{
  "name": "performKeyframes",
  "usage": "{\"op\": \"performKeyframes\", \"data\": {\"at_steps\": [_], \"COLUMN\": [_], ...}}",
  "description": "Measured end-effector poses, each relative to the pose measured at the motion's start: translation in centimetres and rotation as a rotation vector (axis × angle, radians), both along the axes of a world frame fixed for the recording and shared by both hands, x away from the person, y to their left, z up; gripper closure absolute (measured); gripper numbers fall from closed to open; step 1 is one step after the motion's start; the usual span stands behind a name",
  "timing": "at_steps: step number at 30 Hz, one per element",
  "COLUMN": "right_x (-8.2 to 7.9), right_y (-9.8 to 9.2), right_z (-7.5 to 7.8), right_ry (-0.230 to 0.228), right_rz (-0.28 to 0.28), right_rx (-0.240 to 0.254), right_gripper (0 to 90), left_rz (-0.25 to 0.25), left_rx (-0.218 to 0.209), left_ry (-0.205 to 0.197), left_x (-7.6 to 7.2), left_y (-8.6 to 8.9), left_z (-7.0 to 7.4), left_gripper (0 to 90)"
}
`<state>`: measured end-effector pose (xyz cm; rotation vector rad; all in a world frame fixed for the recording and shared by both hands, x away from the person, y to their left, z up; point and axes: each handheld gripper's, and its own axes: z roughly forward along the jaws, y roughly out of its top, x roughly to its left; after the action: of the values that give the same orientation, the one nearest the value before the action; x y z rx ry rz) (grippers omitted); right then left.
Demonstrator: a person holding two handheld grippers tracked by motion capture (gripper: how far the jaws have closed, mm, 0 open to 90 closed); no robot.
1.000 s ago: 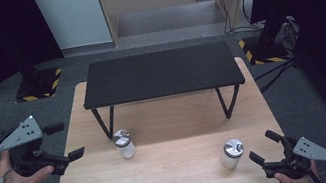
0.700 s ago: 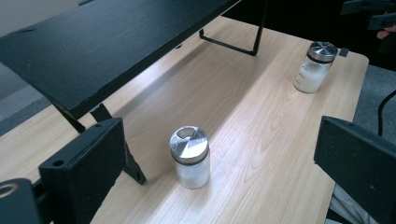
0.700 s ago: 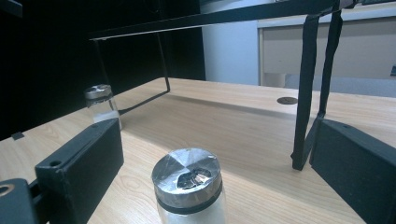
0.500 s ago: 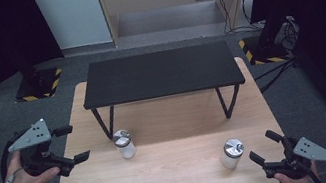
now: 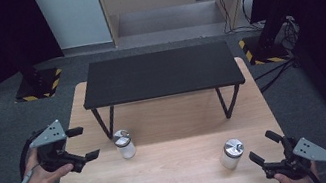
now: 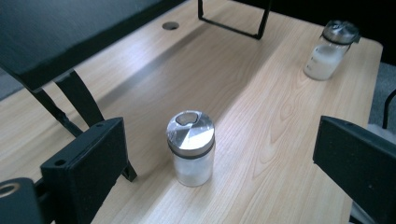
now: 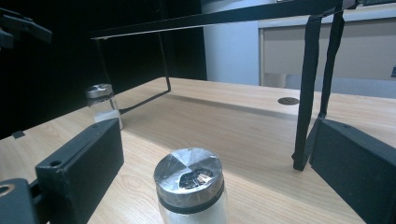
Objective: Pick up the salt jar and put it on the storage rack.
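High view looks down; gripper views skim low, sharing both shakers (image 5: 124, 144).

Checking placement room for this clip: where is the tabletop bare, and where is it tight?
Bare wood lies between the left shaker and right shaker, and along the near edge. It is tight under the black shelf, among its legs, and beside each shaker, where the open left claw and right claw wait.

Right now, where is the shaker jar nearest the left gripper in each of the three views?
High view: the left shaker jar stands left of centre, by the black riser's front left leg.
Left gripper view: low centre, between the open jaws.
Right gripper view: far left, behind the other shaker jar.
Shared landmark: the black riser.
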<state>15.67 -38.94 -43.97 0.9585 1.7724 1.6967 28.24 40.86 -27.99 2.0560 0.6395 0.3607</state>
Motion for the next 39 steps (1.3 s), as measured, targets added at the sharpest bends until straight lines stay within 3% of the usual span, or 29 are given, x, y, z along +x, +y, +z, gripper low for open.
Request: {"op": "performKeyframes", "data": {"at_steps": [5, 18, 33, 39], "right_x": [0.0, 0.0, 0.0, 0.1], "right_y": [0.0, 0.1, 0.0, 0.0], "right_z": [0.0, 0.0, -0.1, -0.1], "right_ry": [0.001, 0.000, -0.001, 0.002], "right_rz": [-0.002, 0.003, 0.001, 0.001], "right_rx": [-0.001, -0.007, -0.010, -0.009], "right_gripper": [3.0, 3.3, 3.4, 3.7], "left_rz": [-0.008, -0.008, 0.001, 0.004], "left_rx": [0.028, 0.023, 0.075, 0.070], "left_ry": [0.007, 0.036, 0.064, 0.078], "left_x": [0.8, 2.8, 5.1, 6.1], "left_y": [-1.1, -2.6, -4.5, -5.0], "left_z": [-1.0, -3.1, -5.4, -6.5], "left_gripper": [1.8, 2.6, 3.3, 3.8]}}
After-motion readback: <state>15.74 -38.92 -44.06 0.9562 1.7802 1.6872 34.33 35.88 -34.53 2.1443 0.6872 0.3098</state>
